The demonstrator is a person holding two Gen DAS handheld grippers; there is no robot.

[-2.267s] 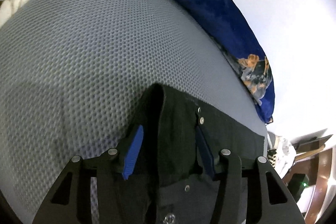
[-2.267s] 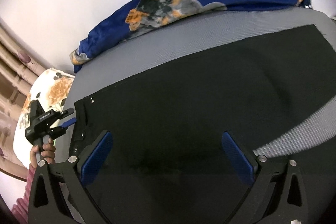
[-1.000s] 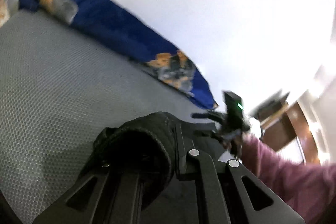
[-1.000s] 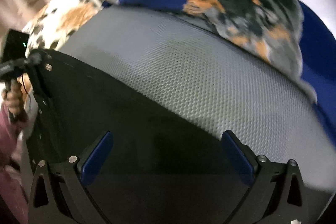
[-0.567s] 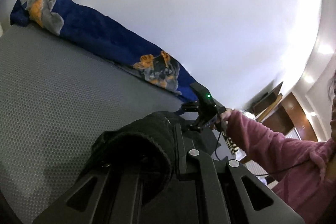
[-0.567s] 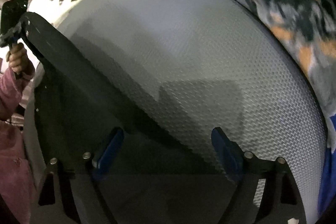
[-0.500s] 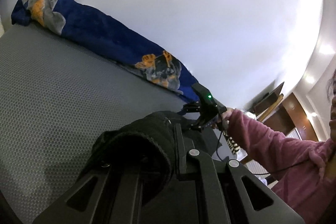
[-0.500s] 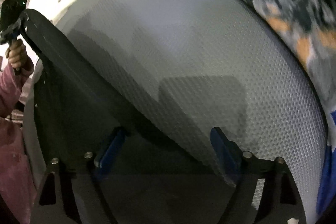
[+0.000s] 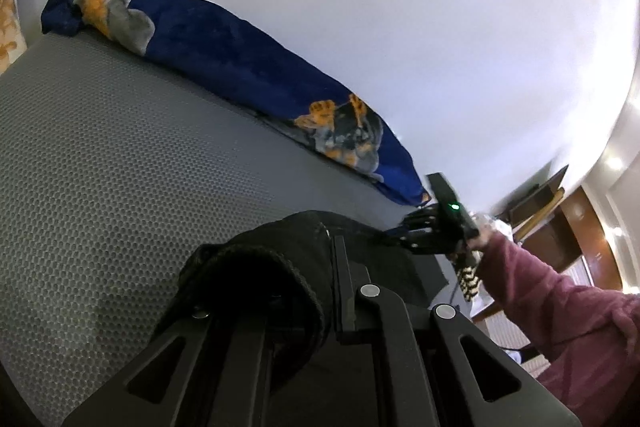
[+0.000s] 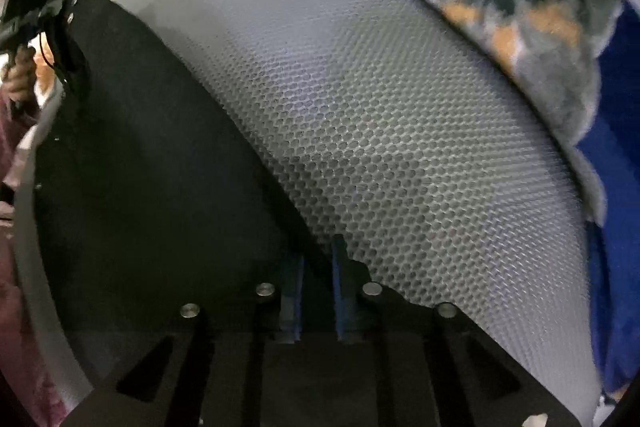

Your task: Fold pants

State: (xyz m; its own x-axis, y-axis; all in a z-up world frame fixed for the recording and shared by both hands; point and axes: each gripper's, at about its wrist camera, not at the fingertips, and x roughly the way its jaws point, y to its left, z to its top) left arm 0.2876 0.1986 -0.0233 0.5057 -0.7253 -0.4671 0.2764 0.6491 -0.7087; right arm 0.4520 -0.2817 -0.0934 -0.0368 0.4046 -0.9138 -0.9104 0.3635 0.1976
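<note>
Pants [image 10: 132, 163] stretch leftward between our grippers: right gripper [image 10: 316, 267] clenched on the near edge, left gripper [image 9: 304, 291] (far end) clamping bunched cloth.

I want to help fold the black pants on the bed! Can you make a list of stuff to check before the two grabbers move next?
1. Left gripper shut on the black pants: ok, a thick bunch of cloth is wrapped around its fingers.
2. Right gripper shut on the pants' edge: ok, the blue pads sit close with dark cloth between.
3. How many layers the right gripper pinches: cannot tell.
4. Pants flat between the grippers: ok, no big wrinkles show.
5. Grey mattress beside the pants bare for folding: ok.
6. Blue blanket off the pants: ok, it lies along the wall.
</note>
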